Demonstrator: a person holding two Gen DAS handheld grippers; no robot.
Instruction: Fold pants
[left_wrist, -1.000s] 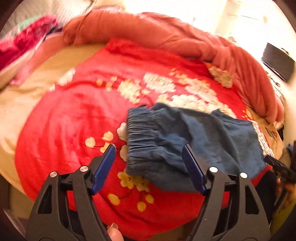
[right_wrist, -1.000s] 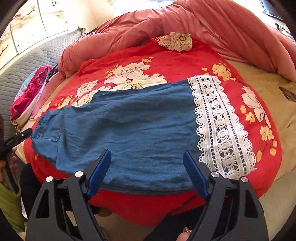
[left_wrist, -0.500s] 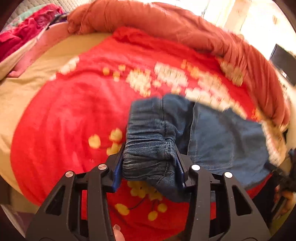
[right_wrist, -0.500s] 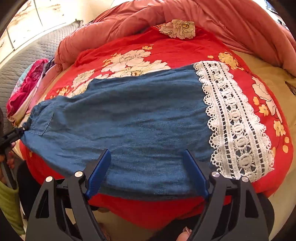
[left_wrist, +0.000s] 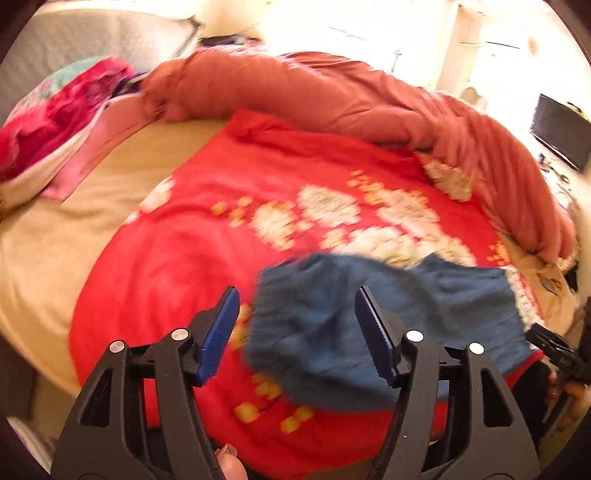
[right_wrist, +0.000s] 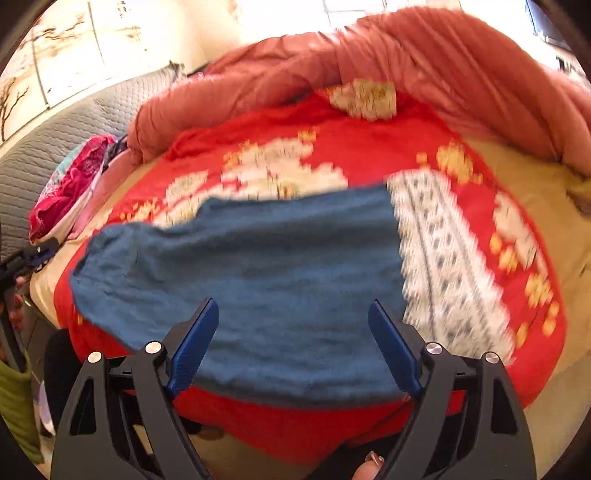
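Observation:
Blue denim pants (right_wrist: 258, 266) lie flat across a red floral blanket (right_wrist: 369, 155) on the bed, with a white lace hem (right_wrist: 443, 266) at the right end. The gathered waistband end (left_wrist: 306, 325) lies below my left gripper (left_wrist: 296, 314). Its jaws are opening, and the cloth shows between them from above, but the pads do not press on it. My right gripper (right_wrist: 292, 314) hovers open over the near edge of the pant legs, holding nothing. Both views are blurred by motion.
A salmon duvet (left_wrist: 351, 96) is bunched along the far side of the bed. A pile of pink and red clothes (left_wrist: 55, 122) lies at the far left beside a grey quilted headboard (right_wrist: 55, 147). Beige sheet (left_wrist: 74, 229) surrounds the blanket. A dark screen (left_wrist: 561, 129) stands at the right.
Half a second ago my left gripper was shut on the bunched waistband. Now it has let go, spread its jaws and risen, and the waistband lies on the blanket. The right gripper stays open.

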